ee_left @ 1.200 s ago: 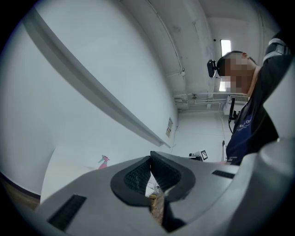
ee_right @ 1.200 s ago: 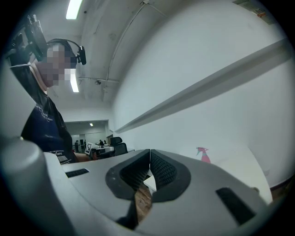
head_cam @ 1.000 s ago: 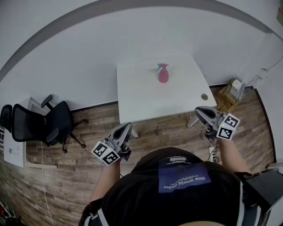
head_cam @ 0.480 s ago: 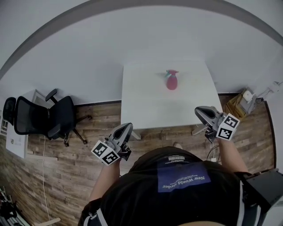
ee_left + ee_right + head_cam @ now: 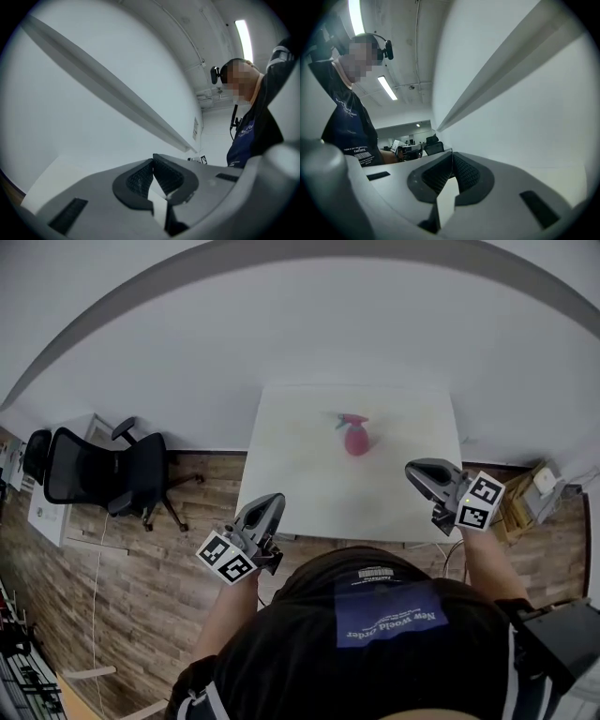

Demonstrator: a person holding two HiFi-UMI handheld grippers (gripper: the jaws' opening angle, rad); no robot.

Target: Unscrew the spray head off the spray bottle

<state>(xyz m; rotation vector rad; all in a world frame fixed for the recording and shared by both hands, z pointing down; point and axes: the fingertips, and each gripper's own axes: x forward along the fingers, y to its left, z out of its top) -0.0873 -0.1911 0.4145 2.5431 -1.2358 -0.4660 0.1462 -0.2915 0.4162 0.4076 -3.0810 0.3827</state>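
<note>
On the far half of the white table [image 5: 300, 486] stands the pink spray bottle [image 5: 356, 440], upright, its spray head [image 5: 351, 419] too small to make out clearly. The left gripper [image 5: 270, 502] and right gripper [image 5: 419, 470] hover at the near edge, both clenched on nothing.

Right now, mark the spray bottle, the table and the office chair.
spray bottle [image 5: 356, 441]: head view, pink body.
table [image 5: 309, 479]: head view, bare top left of the bottle.
office chair [image 5: 80, 476]: head view, backrest.

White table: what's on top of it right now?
Only the pink spray bottle, upright with its spray head on, toward the far side. The right gripper covers the table near its right corner; that patch is hidden.
</note>
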